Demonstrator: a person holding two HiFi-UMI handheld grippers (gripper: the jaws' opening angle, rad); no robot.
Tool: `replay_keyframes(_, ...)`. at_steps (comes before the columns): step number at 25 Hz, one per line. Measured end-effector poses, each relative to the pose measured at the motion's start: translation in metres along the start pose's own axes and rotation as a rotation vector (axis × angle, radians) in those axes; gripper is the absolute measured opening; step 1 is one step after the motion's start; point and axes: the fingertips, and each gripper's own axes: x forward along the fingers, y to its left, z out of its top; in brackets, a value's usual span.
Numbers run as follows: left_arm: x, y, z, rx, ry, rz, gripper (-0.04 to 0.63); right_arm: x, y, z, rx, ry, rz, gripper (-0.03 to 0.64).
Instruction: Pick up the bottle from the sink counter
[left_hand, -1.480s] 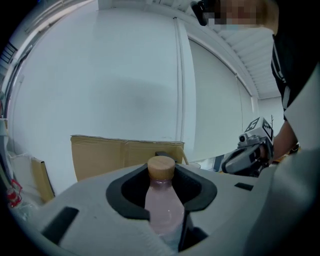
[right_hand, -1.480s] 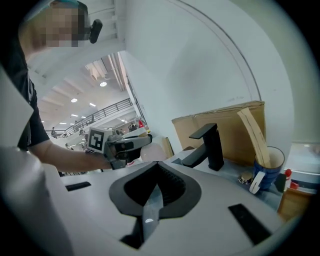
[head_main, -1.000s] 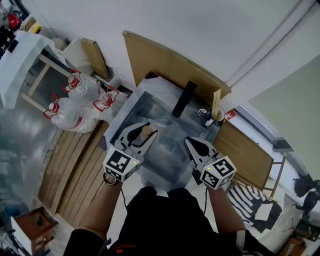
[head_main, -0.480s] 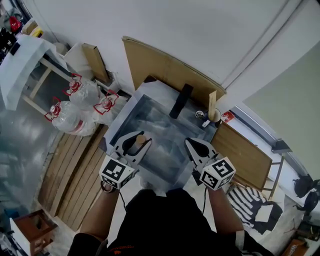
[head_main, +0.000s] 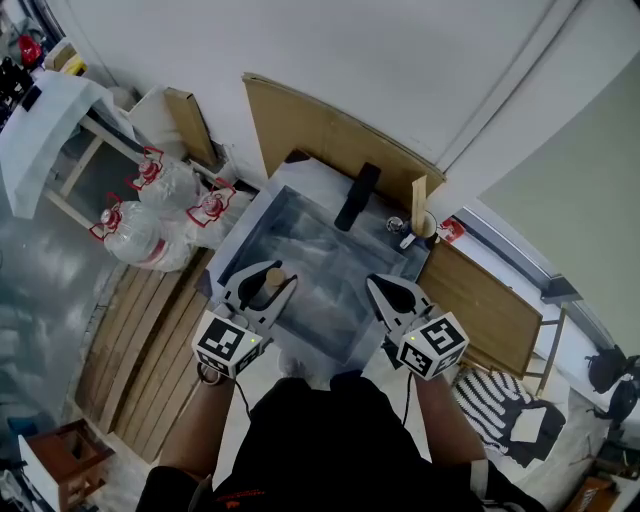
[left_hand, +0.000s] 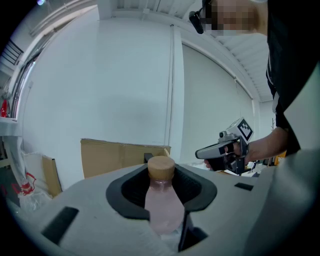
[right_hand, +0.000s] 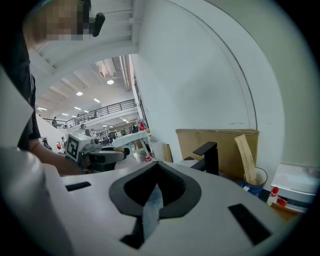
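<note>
bottle (left_hand: 161, 200) sits upright in your left claw (head_main: 270, 278), gripped round the body, cap up, over the near edge of the sink (head_main: 238, 245) and off the desk (head_main: 318, 172). right claw (right_hand: 157, 165) is closed, empty. pickup looks done, just hold steady.

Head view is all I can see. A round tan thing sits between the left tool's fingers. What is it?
Observer: It's a cap. The left gripper view shows it on an upright bottle with a pale pink, see-through body, gripped by the left gripper.
Operator: Is the other tool carrying anything?
Observer: No. The right gripper view shows the right gripper with its fingers together and nothing between them.
Operator: Anything else I miss?
Observer: Yes. Beyond the left gripper, the right gripper view shows a big hall with a railed upper walkway.
</note>
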Motion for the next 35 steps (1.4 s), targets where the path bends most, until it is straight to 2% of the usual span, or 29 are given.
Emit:
replay_keyframes(16,-0.008,-0.003,0.006,-0.001,-0.009,0.015,0.144,-0.008,0.010,-0.004,-0.015,0.006,0.018,0.002)
replay_keyframes(35,-0.004,-0.009,0.010,0.009,-0.008,-0.011,0.145,-0.006,0.012,-0.003,-0.027,0.012,0.026,0.002)
